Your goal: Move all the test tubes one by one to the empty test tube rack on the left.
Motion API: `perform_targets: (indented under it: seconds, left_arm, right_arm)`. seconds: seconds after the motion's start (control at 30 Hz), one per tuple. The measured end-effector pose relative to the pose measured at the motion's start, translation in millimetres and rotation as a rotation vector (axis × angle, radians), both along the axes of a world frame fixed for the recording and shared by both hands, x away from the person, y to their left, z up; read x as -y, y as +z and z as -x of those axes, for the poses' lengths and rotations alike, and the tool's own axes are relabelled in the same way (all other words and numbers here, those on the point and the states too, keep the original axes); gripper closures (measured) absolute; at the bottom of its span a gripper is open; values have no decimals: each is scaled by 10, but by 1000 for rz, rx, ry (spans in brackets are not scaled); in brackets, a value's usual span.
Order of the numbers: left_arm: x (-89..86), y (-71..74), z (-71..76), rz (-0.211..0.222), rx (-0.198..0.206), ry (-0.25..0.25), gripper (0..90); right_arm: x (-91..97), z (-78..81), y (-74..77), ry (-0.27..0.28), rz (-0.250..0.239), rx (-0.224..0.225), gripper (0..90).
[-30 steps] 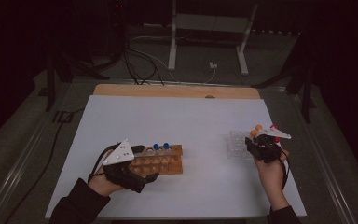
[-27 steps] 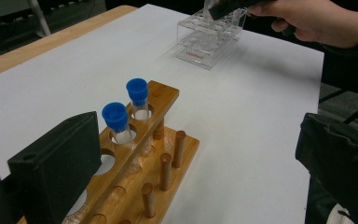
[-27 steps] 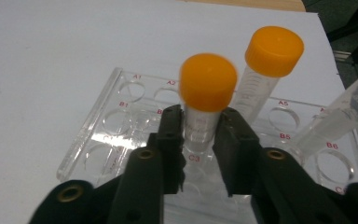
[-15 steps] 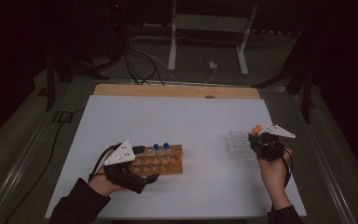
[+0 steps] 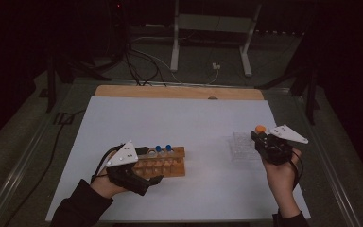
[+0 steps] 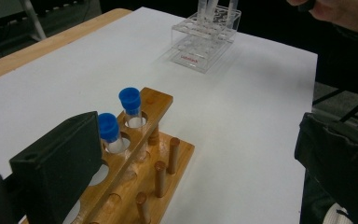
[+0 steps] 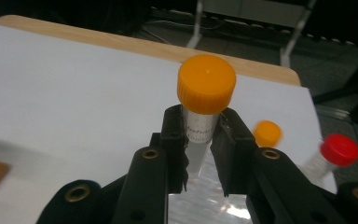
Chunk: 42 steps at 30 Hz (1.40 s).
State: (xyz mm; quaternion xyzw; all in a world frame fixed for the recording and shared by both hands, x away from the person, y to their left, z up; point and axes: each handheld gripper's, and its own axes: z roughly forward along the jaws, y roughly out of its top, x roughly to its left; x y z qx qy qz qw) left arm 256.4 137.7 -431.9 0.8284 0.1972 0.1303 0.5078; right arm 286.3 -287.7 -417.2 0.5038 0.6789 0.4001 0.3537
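Gripping an orange-capped tube [image 7: 200,121] just under its cap, the right gripper [image 7: 200,154] has its jaws pressed on both sides of the clear barrel, directly over the clear rack [image 5: 242,146] at the right of the table. Judgement: the tube is light, stiff plastic, smooth and likely slippery, so taking hold high on the barrel under the cap's lip is the sound spot; the cap would catch on the jaws if it slid.

Left gripper [image 5: 139,172] sits at the wood rack [image 5: 163,163], near left; its jaws stand wide on either side of the rack end, with no pad contact that I can make out.

View notes: the right gripper view shows the grip point, print on the barrel, plus a second orange tube [image 7: 267,134] and a red one [image 7: 338,151] behind. The left gripper view shows two blue-capped tubes [image 6: 121,121] seated in the wood rack's far holes and empty holes nearer. The high view gives the layout: racks well apart.
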Motion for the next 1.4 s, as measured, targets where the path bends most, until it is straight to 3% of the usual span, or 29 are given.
perform_targets:
  seconds: [0.3,1.0,1.4]
  left_arm:
    - [75,-3,14,-6,-1,-21,15]
    - [333,59,-16,-7,-3,-86,16]
    - [623,30,-53,-4,-21,-147,46]
  right_arm:
    - [-197,106,65,106,-25,-7,744]
    - [-701,350,-225,334,1,-105,744]
    - [-945,516,-331,446,13,-138,744]
